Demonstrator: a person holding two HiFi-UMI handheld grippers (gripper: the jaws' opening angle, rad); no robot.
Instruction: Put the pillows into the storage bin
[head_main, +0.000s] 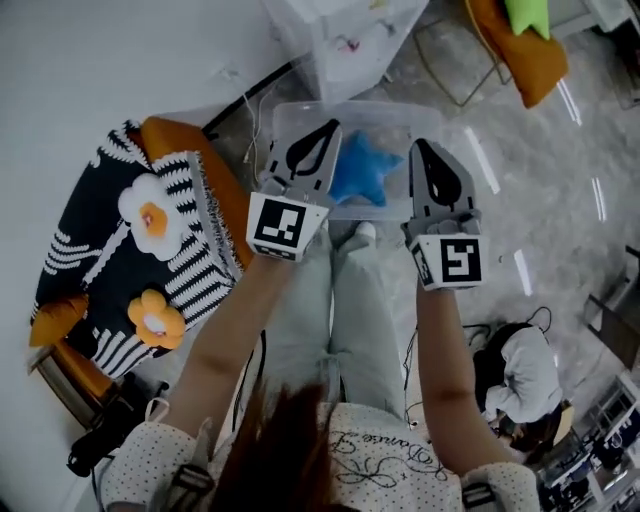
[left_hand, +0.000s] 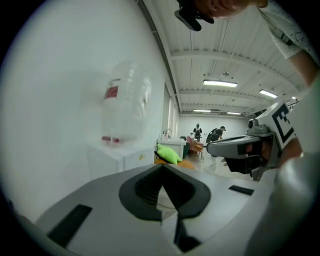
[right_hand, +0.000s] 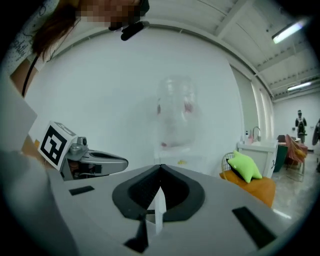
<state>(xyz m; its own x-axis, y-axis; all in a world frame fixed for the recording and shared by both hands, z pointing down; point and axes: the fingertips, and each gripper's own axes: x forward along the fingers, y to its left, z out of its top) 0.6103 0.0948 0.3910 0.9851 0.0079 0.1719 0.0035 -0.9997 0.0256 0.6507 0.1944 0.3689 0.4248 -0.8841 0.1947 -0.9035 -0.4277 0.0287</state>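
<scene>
Your blue star pillow (head_main: 362, 170) lies flat in the clear storage bin (head_main: 300, 112) at 12 o'clock: plush, no long axis, one tip toward 3 o'clock. Your left gripper (head_main: 322, 132) and right gripper (head_main: 424, 150) have their jaws pressed together, empty.

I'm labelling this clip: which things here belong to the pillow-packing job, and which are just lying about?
Job: storage bin; blue star pillow inside it; striped flower pillow; probably the green star pillow.
Lying about: white cabinet; orange chair.
</scene>
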